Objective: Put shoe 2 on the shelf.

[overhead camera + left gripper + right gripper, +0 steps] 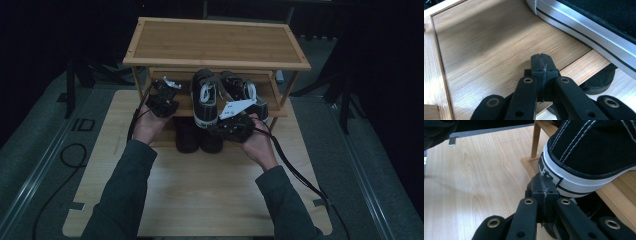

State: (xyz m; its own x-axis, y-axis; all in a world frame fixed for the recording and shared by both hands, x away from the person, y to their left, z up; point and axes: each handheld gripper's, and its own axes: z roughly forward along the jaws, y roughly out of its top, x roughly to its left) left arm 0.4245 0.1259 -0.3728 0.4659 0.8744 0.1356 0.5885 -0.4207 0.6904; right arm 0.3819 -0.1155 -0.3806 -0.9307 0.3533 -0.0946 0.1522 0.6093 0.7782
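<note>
The rack (215,40) is honey-coloured bamboo with fine straight grain; the worktop (200,185) is paler wood with looping grain; the sneakers (205,97) are black canvas with white stitching, white laces and white soles carrying a thin black stripe; the shoes below (187,137) are plain black; both grippers' fingers (541,65) are matte black with brass-coloured rivets; the sleeves (125,195) are dark grey-green.

Both forearms reach forward in dark sleeves, each hand gripping its tool from below. The left tongs (163,97) sit ahead and well apart from the right tongs (231,125), tipped forward and down. The left hand (146,125) cradles them from behind. Both pairs of jaws are pressed together with nothing between. The right hand (257,142) holds its tongs slightly nearer the body.
</note>
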